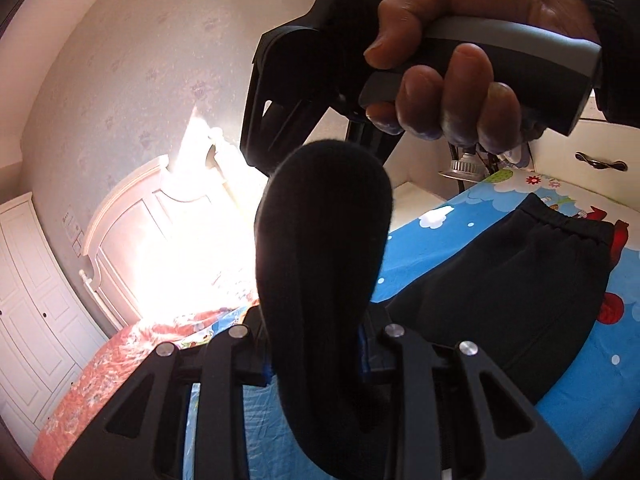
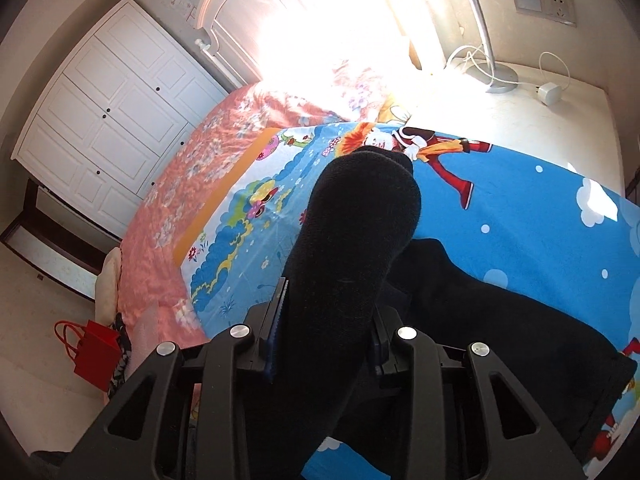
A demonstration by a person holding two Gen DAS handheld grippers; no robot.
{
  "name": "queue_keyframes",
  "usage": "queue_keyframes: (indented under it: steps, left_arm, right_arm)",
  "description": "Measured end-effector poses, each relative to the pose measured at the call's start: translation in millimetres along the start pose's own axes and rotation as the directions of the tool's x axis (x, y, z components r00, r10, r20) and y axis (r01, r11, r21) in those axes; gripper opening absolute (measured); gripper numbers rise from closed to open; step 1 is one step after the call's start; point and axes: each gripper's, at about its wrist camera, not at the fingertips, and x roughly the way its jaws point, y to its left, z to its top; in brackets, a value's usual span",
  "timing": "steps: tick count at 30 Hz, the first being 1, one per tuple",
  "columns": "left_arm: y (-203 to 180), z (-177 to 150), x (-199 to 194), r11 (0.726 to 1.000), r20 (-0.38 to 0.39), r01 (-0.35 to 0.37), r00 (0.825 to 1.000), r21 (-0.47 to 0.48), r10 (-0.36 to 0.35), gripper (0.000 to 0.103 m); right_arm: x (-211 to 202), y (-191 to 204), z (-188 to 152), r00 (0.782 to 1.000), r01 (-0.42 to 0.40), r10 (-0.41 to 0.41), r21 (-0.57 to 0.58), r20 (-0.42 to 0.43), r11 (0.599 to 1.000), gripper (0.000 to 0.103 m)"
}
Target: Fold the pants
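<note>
The left gripper is clamped on a thick fold of the black pants, its jaws narrowed around the cloth, which bulges up past the fingertips in a rounded, fuzzy lobe that blocks the middle of the left wrist view. The right gripper pinches another bunched end of the same pants between its blue-edged pads, the fabric rising from the jaws in a soft double hump. No earlier picture is at hand to compare. In the left wrist view the person's right hand wraps the grey handle of the other gripper, close above the lifted cloth. The rest of the pants lies spread on a blue cartoon-printed sheet, with the gathered elastic waistband at the far end in the left wrist view. The material looks like heavy, matte fleece. Beside the blue sheet lies a pink floral bedspread, and a white curved headboard stands washed out by strong sunlight. A white panelled wardrobe lines the wall, a red paper bag sits on the floor beside the bed, and a lamp base with white cables rests on a pale surface near a wall socket.
</note>
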Motion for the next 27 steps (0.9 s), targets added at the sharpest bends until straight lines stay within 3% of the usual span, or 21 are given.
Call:
queue_keyframes:
  steps: [8, 14, 18, 20, 24, 27]
  left_arm:
    - [-101.8, 34.4, 0.1, 0.984, 0.045, 0.114, 0.992, 0.139, -0.121, 0.029]
    - [-169.6, 31.1, 9.7, 0.956, 0.02, 0.188, 0.98, 0.226, -0.197, 0.029]
    - [-202.6, 14.5, 16.3, 0.939, 0.006, 0.193, 0.979, 0.284, -0.203, 0.03]
    - [-216.2, 5.4, 18.2, 0.933, 0.009, 0.176, 0.982, 0.314, -0.188, 0.033]
    - [-232.5, -13.2, 12.2, 0.906, 0.03, 0.144, 0.985, 0.397, -0.169, 0.057]
    - [-234.6, -21.8, 2.1, 0.894, 0.057, 0.116, 0.986, 0.434, -0.156, 0.06]
  right_arm:
    - [-58.4, -104.6, -48.7, 0.995, 0.065, -0.076, 0.166, 0.062, 0.984, 0.033]
    - [-59.3, -175.9, -85.8, 0.992, 0.106, -0.119, 0.241, 0.038, 0.965, 0.032]
    - [-47.7, -212.0, -107.8, 0.992, 0.115, -0.125, 0.272, 0.02, 0.955, 0.032]
    - [-40.7, -223.6, -114.9, 0.992, 0.117, -0.122, 0.294, 0.002, 0.949, 0.033]
    - [-32.2, -232.5, -122.2, 0.993, 0.119, -0.115, 0.3, -0.031, 0.946, 0.039]
    - [-34.8, -235.8, -122.3, 0.991, 0.135, -0.131, 0.305, -0.033, 0.943, 0.05]
